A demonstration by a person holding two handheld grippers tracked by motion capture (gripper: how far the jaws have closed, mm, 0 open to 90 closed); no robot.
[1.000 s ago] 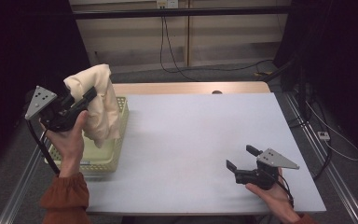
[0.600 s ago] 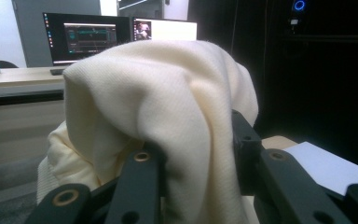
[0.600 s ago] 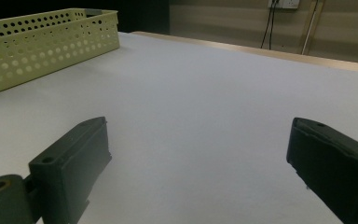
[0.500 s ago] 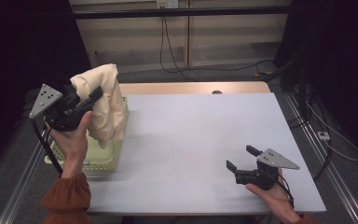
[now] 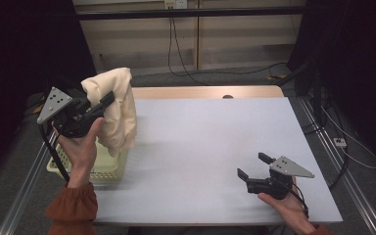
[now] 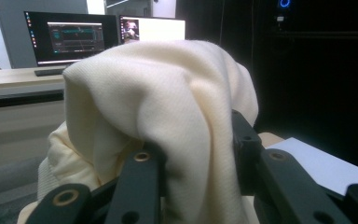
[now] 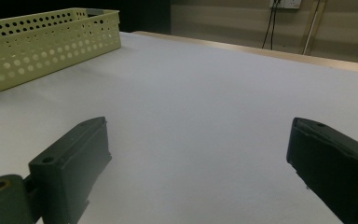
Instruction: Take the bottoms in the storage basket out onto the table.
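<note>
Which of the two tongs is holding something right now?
The left tongs, raised above the yellow basket, are shut on the cream cloth. The right tongs rest near the table's front edge with jaws open and nothing between them.

left gripper [image 5: 108, 98]: black body with two black jaws; a grey three-cornered plate on top, drilled with small dark holes
left gripper's jaws, seen close in the left gripper view: matte black bars with brass-coloured rings set round their screw holes
left cable: black, trails down from the left gripper's body
left sleeve [image 5: 72, 210]: rust-orange cloth, gathered into folds at the cuff
right gripper [image 5: 252, 166]: black body with two short, blocky black jaws; a grey three-cornered plate on top
right gripper's jaws, seen close in the right gripper view: matte black blocks with squared ends; a brass-coloured ring at the left one's base
right cable: black, thin, loops beside the wrist
right sleeve: a sliver of the same rust-orange at the bottom edge
</note>
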